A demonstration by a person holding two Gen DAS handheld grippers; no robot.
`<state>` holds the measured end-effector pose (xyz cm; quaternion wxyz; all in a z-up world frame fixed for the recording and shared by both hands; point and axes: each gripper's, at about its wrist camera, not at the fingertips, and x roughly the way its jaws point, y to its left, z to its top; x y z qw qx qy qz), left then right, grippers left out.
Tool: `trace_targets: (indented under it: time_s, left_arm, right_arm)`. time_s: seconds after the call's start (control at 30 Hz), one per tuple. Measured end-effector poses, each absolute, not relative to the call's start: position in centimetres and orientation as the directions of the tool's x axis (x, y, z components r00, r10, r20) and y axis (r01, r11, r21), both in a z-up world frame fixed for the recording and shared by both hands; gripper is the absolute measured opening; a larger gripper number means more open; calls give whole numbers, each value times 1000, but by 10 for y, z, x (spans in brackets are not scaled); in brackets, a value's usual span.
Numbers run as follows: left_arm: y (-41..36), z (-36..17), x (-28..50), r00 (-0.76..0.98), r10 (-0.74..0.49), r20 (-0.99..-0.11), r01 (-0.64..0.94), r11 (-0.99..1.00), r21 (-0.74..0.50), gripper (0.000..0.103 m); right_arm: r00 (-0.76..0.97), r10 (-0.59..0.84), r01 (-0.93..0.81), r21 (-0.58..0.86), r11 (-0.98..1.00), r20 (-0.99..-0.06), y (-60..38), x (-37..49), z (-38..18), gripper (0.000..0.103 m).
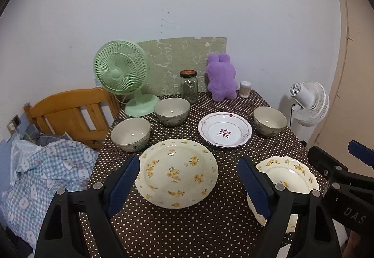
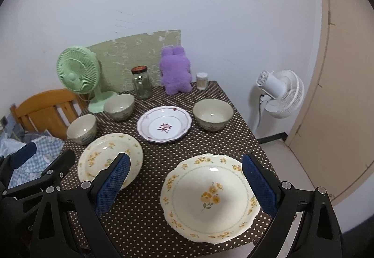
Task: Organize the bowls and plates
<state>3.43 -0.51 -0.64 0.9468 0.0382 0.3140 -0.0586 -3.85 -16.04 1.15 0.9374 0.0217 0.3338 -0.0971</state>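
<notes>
Both claws, left claw (image 1: pixel 189 178) and right claw (image 2: pixel 185 184), hang released over a dotted table (image 2: pixel 149 211) with three plates and three bowls, white wall behind, bed (image 1: pixel 46 171) alongside.

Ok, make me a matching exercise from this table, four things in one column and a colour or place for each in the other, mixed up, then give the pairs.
Things:
1. Desk fan
2. Plush toy
3. Glass jar
4. Plate with the red centre mark

Descriptions:
A. purple, at the back of the table
B. between two bowls, mid-table
C. mint green, back left corner
D. clear, with a dark lid

Pairs: 1-C, 2-A, 3-D, 4-B
</notes>
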Motion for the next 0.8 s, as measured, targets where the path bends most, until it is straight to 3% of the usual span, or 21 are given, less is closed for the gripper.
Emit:
trace_targets:
  time_s: [0.33, 0.8]
  left_arm:
    - [-38, -33, 51, 737, -118, -666, 178, 984, 23, 83]
    - [-105, -87, 85, 642, -58, -765, 100, 995, 9, 80]
  right_arm:
    - [710, -197, 231, -41, 972, -676, -192, -23, -7, 97]
    - [628, -128, 148, -45, 988, -768, -265, 25, -60, 93]
